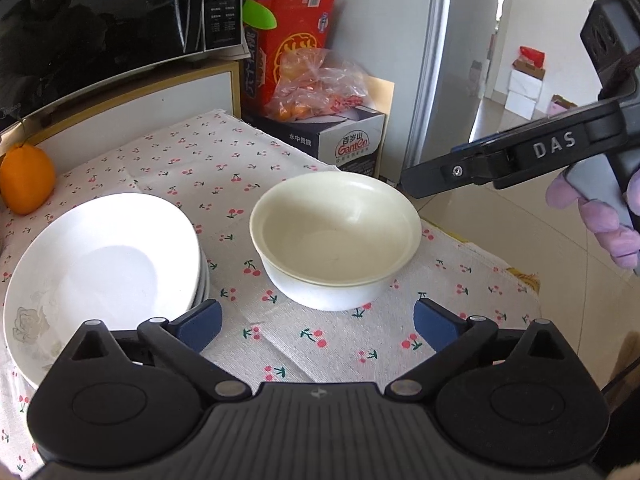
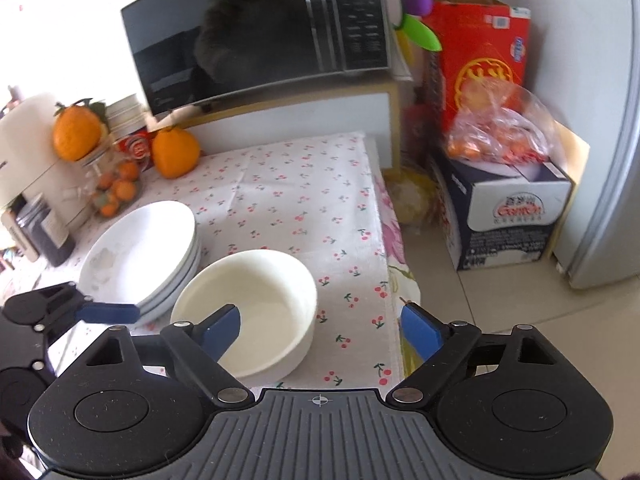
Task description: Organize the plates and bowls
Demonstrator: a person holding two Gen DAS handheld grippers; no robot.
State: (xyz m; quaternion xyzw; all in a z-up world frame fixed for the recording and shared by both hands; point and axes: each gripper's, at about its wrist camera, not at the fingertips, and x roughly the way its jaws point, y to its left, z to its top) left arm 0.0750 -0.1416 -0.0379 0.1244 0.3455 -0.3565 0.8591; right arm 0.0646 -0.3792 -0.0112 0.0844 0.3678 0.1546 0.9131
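Both grippers are spread wide and hold nothing. The left gripper (image 1: 316, 326) has the bowls (image 1: 335, 236) just ahead of it, two nested together on the cherry cloth (image 1: 240, 168). The right gripper (image 2: 320, 330) has one blue finger (image 2: 222, 330) over the bowls' rim, maybe not touching. The plates (image 1: 102, 276) sit stacked ahead and left of the left gripper. The sorting looks nearly done.
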